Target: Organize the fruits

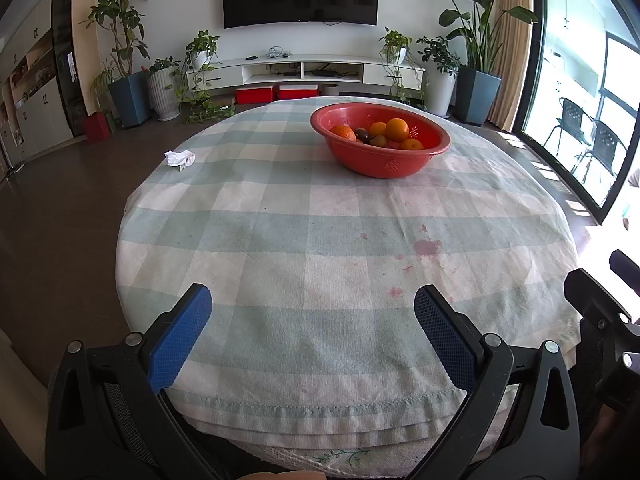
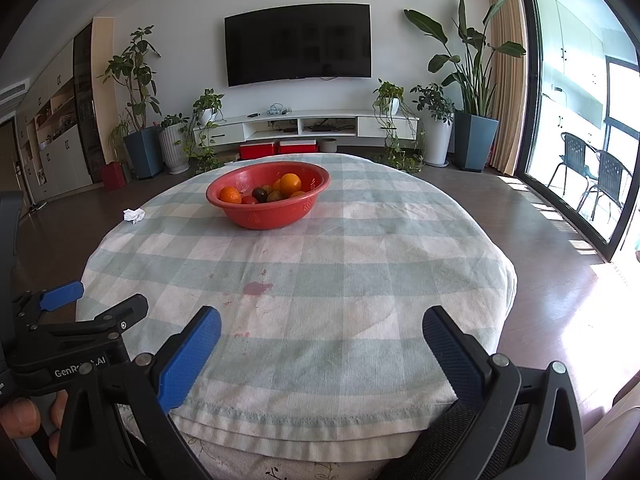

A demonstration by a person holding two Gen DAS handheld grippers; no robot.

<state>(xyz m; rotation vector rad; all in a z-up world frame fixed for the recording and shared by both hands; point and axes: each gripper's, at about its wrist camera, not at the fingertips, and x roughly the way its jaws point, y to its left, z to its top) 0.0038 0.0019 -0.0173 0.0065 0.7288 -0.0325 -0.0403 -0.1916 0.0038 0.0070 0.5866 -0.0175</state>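
A red plastic bowl (image 1: 380,140) (image 2: 269,194) stands on the far half of a round table covered by a checked cloth (image 1: 320,260) (image 2: 320,280). Inside lie several fruits: oranges (image 1: 397,129) (image 2: 290,184) and darker round fruits (image 1: 362,135) (image 2: 262,194). My left gripper (image 1: 312,304) hovers open over the near table edge, nothing between its blue pads. In the right wrist view my right gripper (image 2: 320,324) is also open and empty at the near edge; the left gripper (image 2: 72,320) shows at its left, held by a hand (image 2: 24,416).
A crumpled white tissue (image 1: 180,158) (image 2: 134,215) lies at the table's left edge. Reddish stains (image 1: 426,246) mark the cloth near the middle. Beyond the table are a TV, a low white cabinet, potted plants, and a glass door on the right.
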